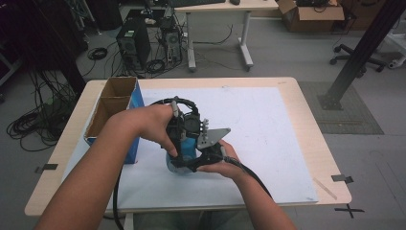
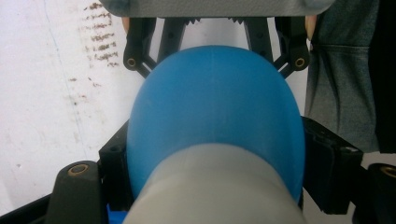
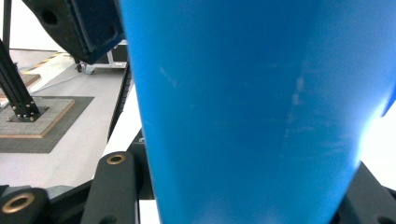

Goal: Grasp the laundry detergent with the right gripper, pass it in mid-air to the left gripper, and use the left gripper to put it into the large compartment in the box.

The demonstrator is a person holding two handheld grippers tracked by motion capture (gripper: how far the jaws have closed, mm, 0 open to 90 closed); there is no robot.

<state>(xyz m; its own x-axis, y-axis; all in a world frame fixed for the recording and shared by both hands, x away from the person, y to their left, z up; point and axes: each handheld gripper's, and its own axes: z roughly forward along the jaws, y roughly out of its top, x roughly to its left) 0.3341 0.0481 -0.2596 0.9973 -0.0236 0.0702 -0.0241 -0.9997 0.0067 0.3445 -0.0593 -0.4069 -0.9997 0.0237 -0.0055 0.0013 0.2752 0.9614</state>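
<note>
A blue bottle (image 1: 178, 164) with a rounded body and a whitish end (image 2: 210, 186) is held low over the white sheet (image 1: 268, 124), near the table's front middle. My left gripper (image 1: 184, 125) comes down on it from above, its two jaws pressed against the bottle's sides (image 2: 212, 107). My right gripper (image 1: 207, 152) reaches in from the right, jaws closed against the blue wall (image 3: 252, 102). In the left gripper view the right gripper's black fingers (image 2: 140, 42) straddle the bottle's far end. Both hands hide most of the bottle from above.
An open cardboard box with a blue side (image 1: 115, 108) stands at the table's left, close to my left forearm. The wooden table edge (image 1: 330, 158) frames the sheet. Computer towers (image 1: 134, 40), cables, a desk and a black post (image 1: 356, 52) stand on the floor beyond.
</note>
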